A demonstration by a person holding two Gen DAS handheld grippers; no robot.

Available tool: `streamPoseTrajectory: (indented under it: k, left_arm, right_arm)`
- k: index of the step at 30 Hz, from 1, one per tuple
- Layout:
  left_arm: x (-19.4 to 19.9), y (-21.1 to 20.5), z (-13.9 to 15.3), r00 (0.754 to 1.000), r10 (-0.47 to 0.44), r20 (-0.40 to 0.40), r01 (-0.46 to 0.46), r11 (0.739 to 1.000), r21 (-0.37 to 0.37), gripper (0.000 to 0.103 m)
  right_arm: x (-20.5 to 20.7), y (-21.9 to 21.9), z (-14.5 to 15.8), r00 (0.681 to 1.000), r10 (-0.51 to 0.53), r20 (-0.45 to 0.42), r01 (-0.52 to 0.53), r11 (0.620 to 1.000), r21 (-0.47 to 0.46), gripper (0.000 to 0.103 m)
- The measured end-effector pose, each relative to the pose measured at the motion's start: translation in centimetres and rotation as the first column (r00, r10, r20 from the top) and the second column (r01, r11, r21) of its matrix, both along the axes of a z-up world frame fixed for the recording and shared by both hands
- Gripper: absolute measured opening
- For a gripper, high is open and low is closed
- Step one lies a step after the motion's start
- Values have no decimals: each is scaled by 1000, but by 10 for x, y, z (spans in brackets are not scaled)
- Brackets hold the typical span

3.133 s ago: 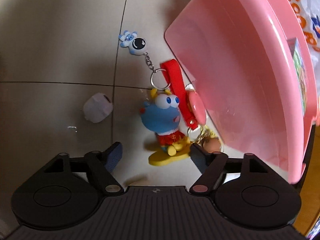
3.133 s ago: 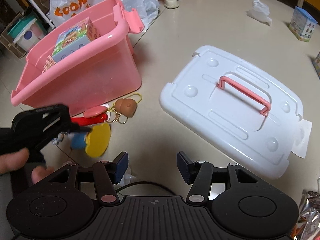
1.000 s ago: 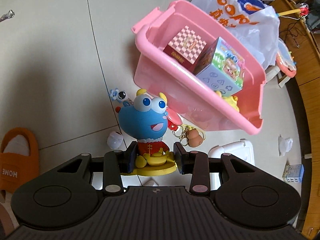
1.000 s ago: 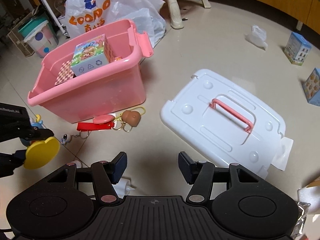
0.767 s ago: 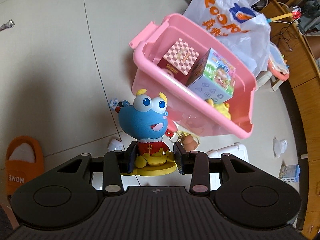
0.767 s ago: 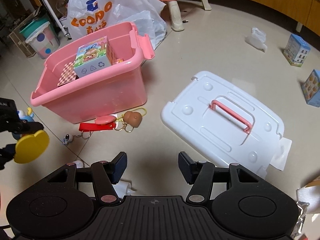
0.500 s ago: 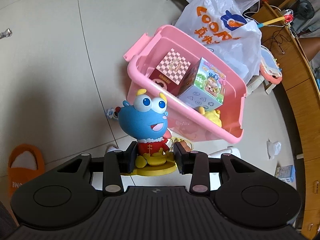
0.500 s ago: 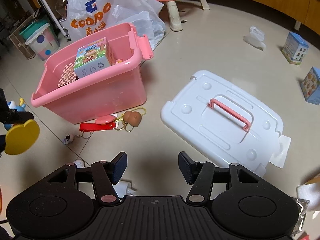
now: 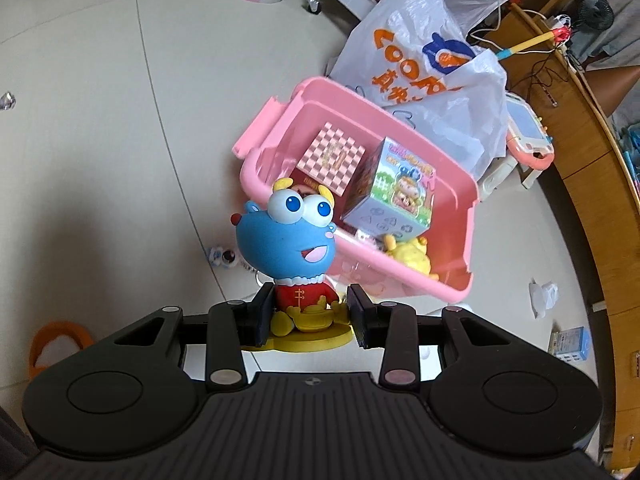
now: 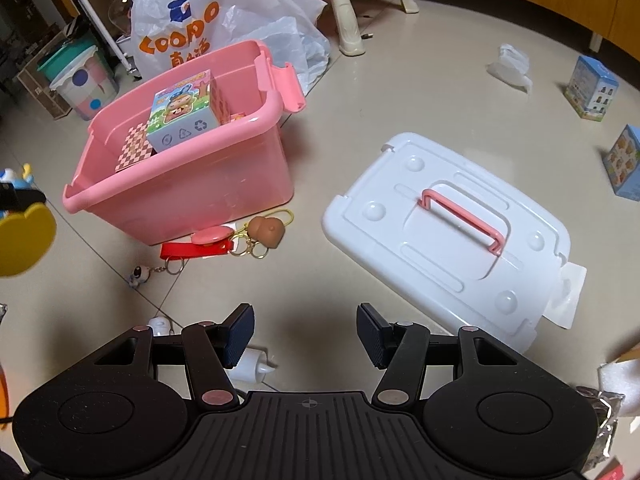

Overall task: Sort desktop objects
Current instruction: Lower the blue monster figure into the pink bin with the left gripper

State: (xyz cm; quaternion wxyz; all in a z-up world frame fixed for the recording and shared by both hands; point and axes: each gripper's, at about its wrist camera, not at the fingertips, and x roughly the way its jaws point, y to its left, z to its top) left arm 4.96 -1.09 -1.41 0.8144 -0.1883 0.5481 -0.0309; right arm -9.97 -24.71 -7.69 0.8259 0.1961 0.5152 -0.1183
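Holding the blue figurine (image 9: 286,236) in my left gripper (image 9: 307,316): both pads press its red torso just above the yellow base, and the toy stands upright between them, clear of the floor. That gripper tilts steeply down, with the open pink bin (image 9: 468,216) just beyond and right of the toy's head. In the right wrist view the toy's yellow base (image 10: 24,236) shows at the far left edge, level with the bin's near-left corner and not over the opening.

Inside the bin: a checkered box (image 9: 332,156) at left, a cartoon-printed box (image 9: 394,188) leaning beside it, a yellow plush (image 9: 410,256) against the near wall.

On the floor near the bin's front wall lie a red strap keychain (image 10: 196,249) and a brown charm (image 10: 266,231), touching; a small eyeball charm (image 10: 138,275) sits left of them.

My right gripper (image 10: 306,334) also points steeply down, jaws spread wide with only bare floor between them. The white lid (image 10: 444,236), pink handle up, lies flat to its right, apart from the bin. A white plastic bag (image 10: 240,12) stands behind the bin.
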Motion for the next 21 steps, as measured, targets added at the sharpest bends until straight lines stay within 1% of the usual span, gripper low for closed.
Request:
streamPoseTrajectory:
  k: [7, 11, 21]
  left_arm:
    - [15, 1, 10, 1000, -6, 12, 6, 1000, -9, 39]
    - [22, 0, 15, 999, -19, 29, 18, 1000, 14, 39]
    - [36, -7, 15, 999, -29, 25, 29, 1000, -3, 39]
  right_arm:
    - [1, 0, -3, 1000, 0, -5, 0, 1000, 6, 53]
    - [2, -1, -5, 1000, 1, -7, -1, 1000, 9, 53]
    - [4, -1, -12, 1000, -1, -20, 1, 1000, 13, 53]
